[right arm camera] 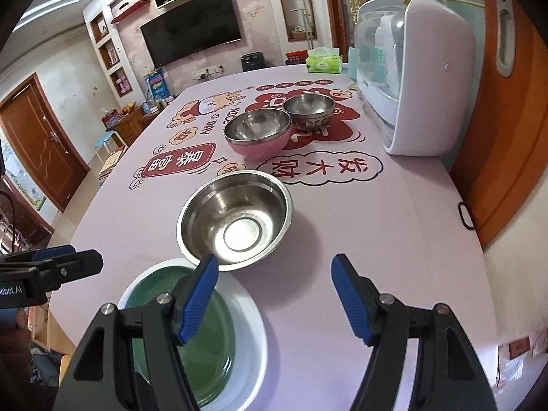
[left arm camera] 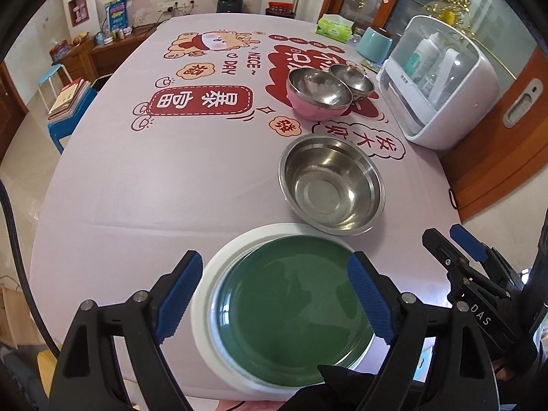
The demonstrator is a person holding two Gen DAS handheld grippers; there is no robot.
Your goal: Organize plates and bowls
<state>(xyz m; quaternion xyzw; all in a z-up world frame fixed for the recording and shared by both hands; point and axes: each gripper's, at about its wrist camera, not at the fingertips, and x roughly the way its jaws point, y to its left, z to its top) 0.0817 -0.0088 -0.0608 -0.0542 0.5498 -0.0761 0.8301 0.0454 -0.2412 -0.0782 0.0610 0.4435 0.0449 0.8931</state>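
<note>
A green plate (left arm camera: 291, 311) lies on a white plate (left arm camera: 205, 294) at the table's near edge. My left gripper (left arm camera: 274, 298) is open above them, fingers either side, holding nothing. Beyond stands a large steel bowl (left arm camera: 330, 183). Farther back, a steel bowl sits nested in a pink bowl (left arm camera: 316, 97), with a small steel bowl (left arm camera: 352, 80) beside it. My right gripper (right arm camera: 274, 298) is open and empty, over the table right of the plates (right arm camera: 205, 339), just short of the large steel bowl (right arm camera: 236, 219). The pink bowl (right arm camera: 257, 137) and small bowl (right arm camera: 308, 109) show behind.
A white dish cabinet (left arm camera: 445, 82) stands on the table's right side, also seen in the right wrist view (right arm camera: 418, 68). A tissue box (left arm camera: 335, 27) and a blue canister (left arm camera: 375, 46) sit at the far right. The printed tablecloth (left arm camera: 154, 178) covers the table.
</note>
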